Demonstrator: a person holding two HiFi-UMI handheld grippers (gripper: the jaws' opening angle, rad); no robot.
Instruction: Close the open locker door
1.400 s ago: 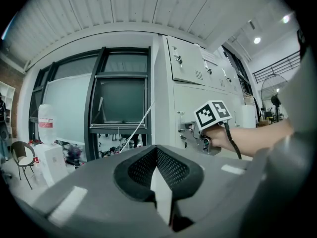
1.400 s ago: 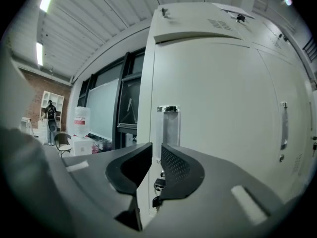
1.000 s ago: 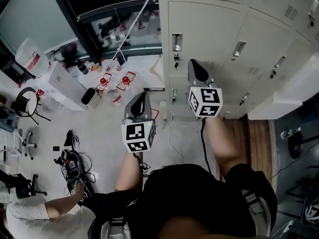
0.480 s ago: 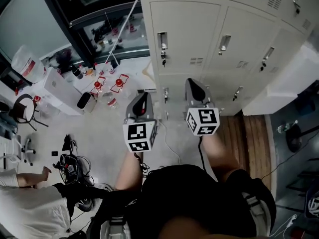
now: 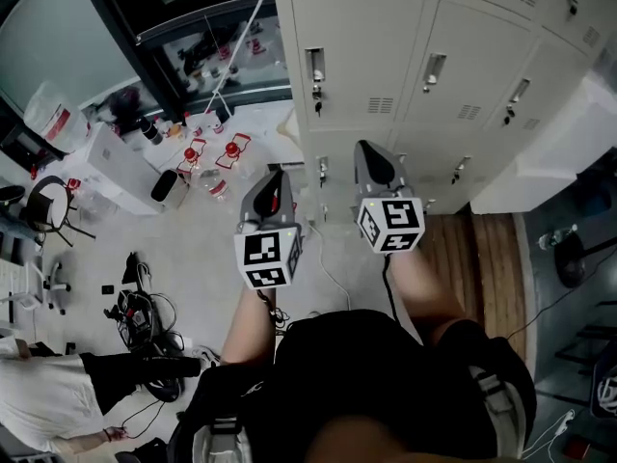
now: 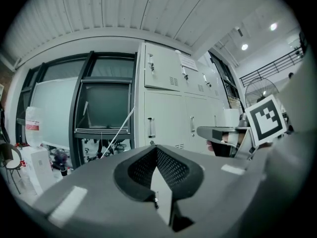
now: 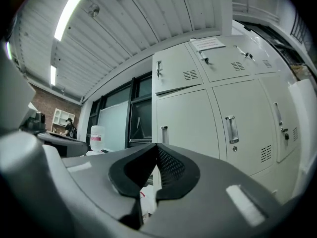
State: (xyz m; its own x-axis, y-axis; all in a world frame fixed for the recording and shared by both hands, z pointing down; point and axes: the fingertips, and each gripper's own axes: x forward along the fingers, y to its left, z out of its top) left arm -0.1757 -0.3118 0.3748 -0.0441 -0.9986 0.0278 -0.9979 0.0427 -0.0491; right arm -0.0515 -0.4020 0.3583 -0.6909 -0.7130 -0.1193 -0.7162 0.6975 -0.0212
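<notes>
Grey left gripper and right gripper, jaws pressed together, empty, facing pale metal lockers; white door notice illegible.

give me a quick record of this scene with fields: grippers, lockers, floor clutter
left hand-held gripper: jaws together, empty, aimed toward the lockers
right hand-held gripper: jaws together, empty, facing the locker doors
lockers: pale metal bank; doors facing the head view look shut
pale panel: juts out at the bank's right; may be the open door, cannot tell
floor: cables, chair at left
</notes>
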